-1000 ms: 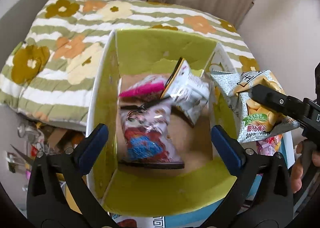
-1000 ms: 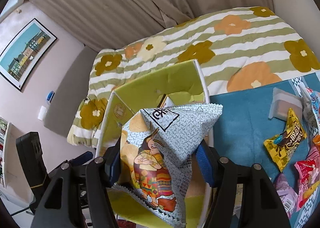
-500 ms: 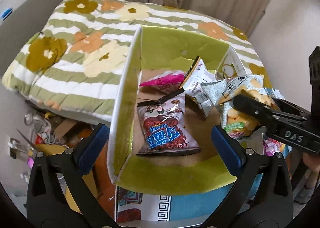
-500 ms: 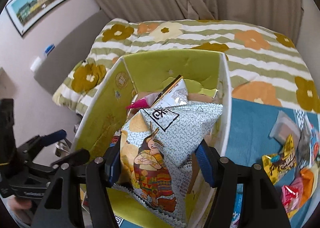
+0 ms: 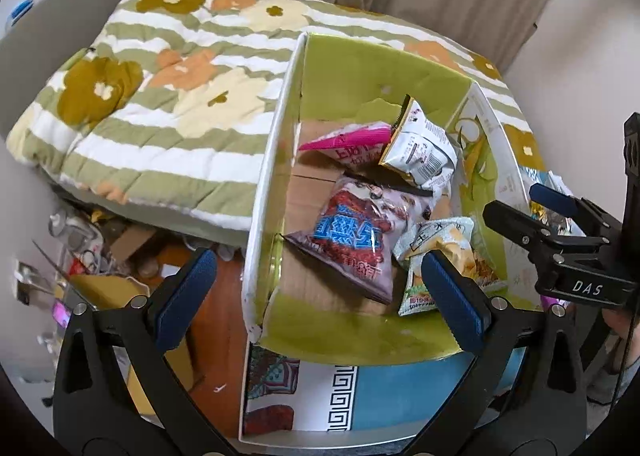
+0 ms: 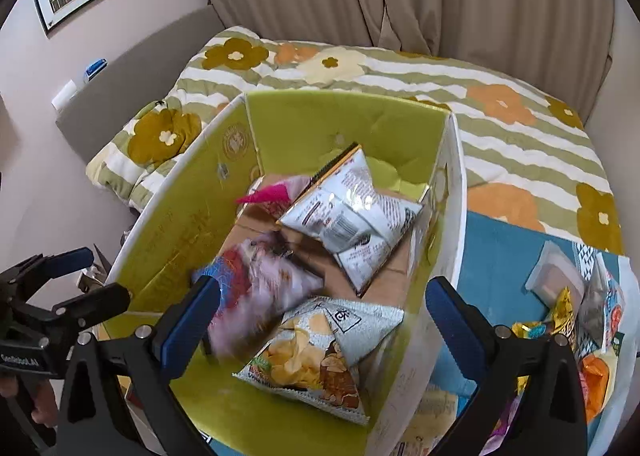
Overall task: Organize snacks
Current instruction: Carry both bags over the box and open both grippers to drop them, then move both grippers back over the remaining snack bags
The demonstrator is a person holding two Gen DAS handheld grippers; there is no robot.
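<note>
Evidently the right gripper (image 6: 318, 308) stood spread wide and empty over the green-lined box (image 6: 188, 212), its blue pads well apart with nothing between them. Below it, inside the box, the grey chip bag (image 6: 316, 352) lay flat at the near right corner of the floor, touching the purple-and-blue packet (image 6: 256, 288) at its ten o'clock and lying short of the silver packet (image 6: 352, 216) at twelve. A pink packet (image 6: 268, 194) peeked out beyond those.

What the next move likely turned on was the loose pile still outside: the yellow wrapper (image 6: 564, 308) and its neighbours lay on the blue mat (image 6: 504, 256) at about three o'clock from the right gripper, beyond the box's right wall. Its long axis ran roughly twelve to six. That pile sat just beside the right gripper's side, so that hand looked the nearer one.

The left gripper (image 5: 320, 300) hung open and empty too, at the box's near left corner, with the floral quilt (image 5: 160, 96) off at ten o'clock.
</note>
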